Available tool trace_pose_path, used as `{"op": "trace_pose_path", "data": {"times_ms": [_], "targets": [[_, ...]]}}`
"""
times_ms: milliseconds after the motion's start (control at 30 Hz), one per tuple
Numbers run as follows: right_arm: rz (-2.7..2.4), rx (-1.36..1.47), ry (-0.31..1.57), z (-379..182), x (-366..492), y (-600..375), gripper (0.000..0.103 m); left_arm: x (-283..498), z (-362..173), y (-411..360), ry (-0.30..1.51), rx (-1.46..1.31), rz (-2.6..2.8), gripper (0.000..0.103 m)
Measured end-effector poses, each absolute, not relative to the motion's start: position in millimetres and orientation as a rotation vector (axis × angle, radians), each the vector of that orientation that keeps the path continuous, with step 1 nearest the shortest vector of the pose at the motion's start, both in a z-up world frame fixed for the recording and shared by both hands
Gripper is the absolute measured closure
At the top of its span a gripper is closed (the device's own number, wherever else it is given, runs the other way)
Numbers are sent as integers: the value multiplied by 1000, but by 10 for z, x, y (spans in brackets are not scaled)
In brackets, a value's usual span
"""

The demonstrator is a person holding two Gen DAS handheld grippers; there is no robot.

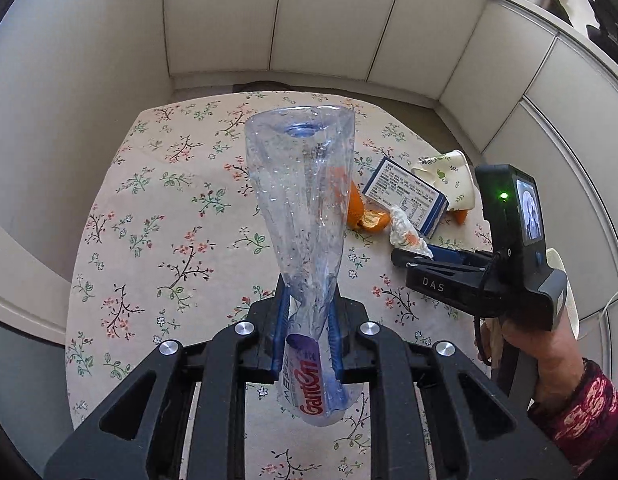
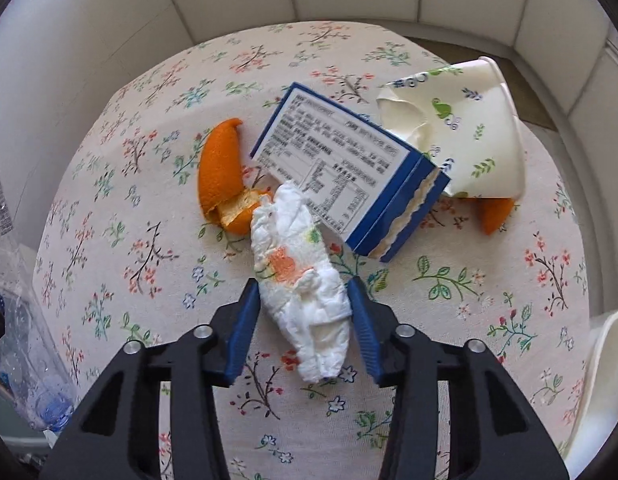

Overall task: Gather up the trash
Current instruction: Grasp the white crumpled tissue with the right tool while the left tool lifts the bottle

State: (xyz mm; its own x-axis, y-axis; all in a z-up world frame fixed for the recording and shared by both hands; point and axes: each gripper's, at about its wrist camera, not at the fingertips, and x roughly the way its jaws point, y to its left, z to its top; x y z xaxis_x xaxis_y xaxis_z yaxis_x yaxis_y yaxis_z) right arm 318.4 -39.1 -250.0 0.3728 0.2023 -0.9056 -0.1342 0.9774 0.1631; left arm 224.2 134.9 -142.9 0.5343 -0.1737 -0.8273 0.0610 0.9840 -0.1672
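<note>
My left gripper (image 1: 309, 284) is shut on a crushed clear plastic bottle (image 1: 301, 184), pinched at its waist and held above the flowered tablecloth (image 1: 157, 216), its blue cap end pointing away. The same bottle (image 2: 25, 320) shows at the left edge of the right wrist view. My right gripper (image 2: 302, 282) points down at a crumpled white napkin (image 2: 293, 248) with an orange print, which lies on the cloth. Both blue pads touch its sides. In the left wrist view a hand holds that right gripper (image 1: 417, 254) at the napkin (image 1: 405, 232).
Just beyond the napkin lie an orange peel (image 2: 219, 176), a torn blue-and-white box (image 2: 341, 168) and a crushed paper cup (image 2: 469, 128) over a second peel (image 2: 495, 212). White cabinet fronts (image 1: 329, 20) ring the table. A white object (image 2: 605, 360) stands at the right edge.
</note>
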Motion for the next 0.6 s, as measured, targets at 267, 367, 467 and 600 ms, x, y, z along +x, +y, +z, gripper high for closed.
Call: {"op": "trace_pose_path", "data": {"times_ms": [267,367,467,600], "targets": [[227,100,1106,-2242,3049,-452,64,2217,-1337,1475,953,-193,-79,86],[234,104,1046,-2007,2960,-479,64,2223,-1253,1498,917,-222,-62,86],[234,111,981,-1767,2882,-500,64,2215,-1156,1513,875,-239,-45,86],[228,106,906,-1485,2751,-557,64,2205,-1022,1507,816,-255,-20,86]]}}
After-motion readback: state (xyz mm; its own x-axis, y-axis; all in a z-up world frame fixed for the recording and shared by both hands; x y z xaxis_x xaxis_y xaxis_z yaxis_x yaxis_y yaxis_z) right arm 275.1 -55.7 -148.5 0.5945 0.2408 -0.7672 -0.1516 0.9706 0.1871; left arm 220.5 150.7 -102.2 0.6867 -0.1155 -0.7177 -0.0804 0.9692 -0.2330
